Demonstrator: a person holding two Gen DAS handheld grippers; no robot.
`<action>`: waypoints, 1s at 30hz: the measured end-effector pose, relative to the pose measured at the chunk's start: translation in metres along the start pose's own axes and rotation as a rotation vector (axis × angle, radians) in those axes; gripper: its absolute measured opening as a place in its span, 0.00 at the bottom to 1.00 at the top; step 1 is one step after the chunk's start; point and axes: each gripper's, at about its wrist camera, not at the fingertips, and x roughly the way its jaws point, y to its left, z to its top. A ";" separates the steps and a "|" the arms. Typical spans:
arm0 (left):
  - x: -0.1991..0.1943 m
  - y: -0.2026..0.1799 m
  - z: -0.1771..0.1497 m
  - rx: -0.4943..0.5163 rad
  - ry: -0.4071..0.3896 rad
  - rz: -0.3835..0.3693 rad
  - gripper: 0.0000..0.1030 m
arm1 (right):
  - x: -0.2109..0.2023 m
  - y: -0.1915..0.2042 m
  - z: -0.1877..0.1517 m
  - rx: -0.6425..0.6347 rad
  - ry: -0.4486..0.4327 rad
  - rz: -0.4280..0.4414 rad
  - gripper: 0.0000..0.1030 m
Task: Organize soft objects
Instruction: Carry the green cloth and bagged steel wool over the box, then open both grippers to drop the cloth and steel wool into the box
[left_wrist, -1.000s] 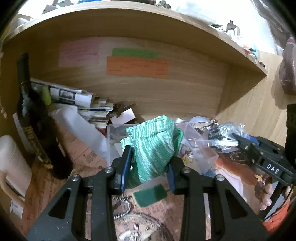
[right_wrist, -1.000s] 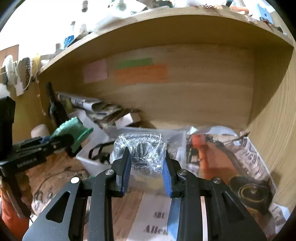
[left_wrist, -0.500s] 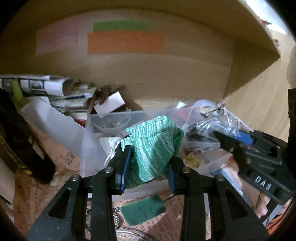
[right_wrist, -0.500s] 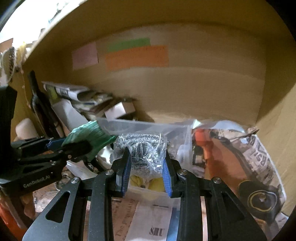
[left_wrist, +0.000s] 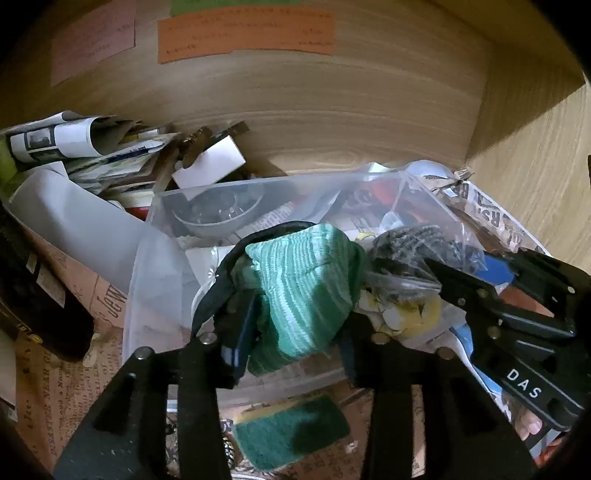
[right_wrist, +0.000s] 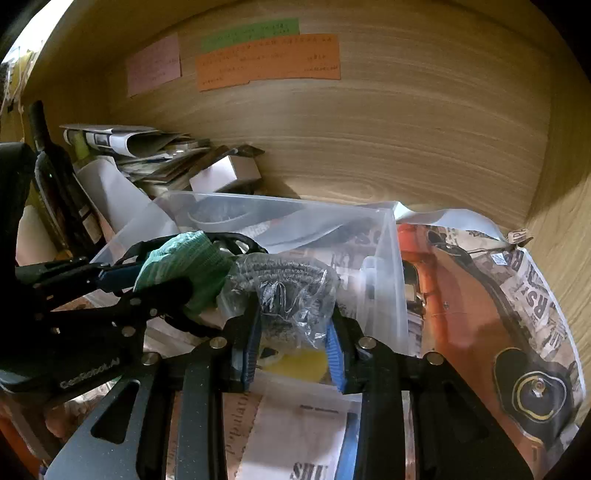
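Note:
My left gripper (left_wrist: 291, 332) is shut on a green striped knitted cloth (left_wrist: 306, 280) and holds it inside the clear plastic bin (left_wrist: 155, 258). A black strap (left_wrist: 221, 280) loops over the cloth. My right gripper (right_wrist: 291, 350) is shut on a steel scourer in a clear bag (right_wrist: 288, 288), held over the same bin (right_wrist: 384, 266). The two grippers are side by side, cloth (right_wrist: 184, 262) touching the bag (left_wrist: 410, 251). A yellow item (right_wrist: 299, 363) lies in the bin under the scourer.
A green and yellow sponge (left_wrist: 291, 432) lies in front of the bin. A dark bottle (right_wrist: 55, 177) stands at left, with stacked newspapers (left_wrist: 74, 147) and a white box (left_wrist: 210, 166) behind. The wooden shelf back wall (right_wrist: 369, 140) is close. Printed paper (right_wrist: 498, 302) lines the shelf floor.
Both grippers have moved forward and down into the bin, each keeping its hold. The cloth and the bagged scourer now touch.

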 end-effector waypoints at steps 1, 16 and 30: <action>-0.002 0.001 0.000 -0.002 0.000 -0.001 0.49 | -0.001 0.001 0.000 -0.004 0.004 -0.002 0.30; -0.070 0.013 -0.007 -0.024 -0.114 -0.046 0.70 | -0.046 0.011 0.004 -0.028 -0.095 0.002 0.74; -0.124 0.063 -0.036 -0.063 -0.179 0.090 0.99 | -0.060 0.056 -0.009 -0.054 -0.082 0.176 0.84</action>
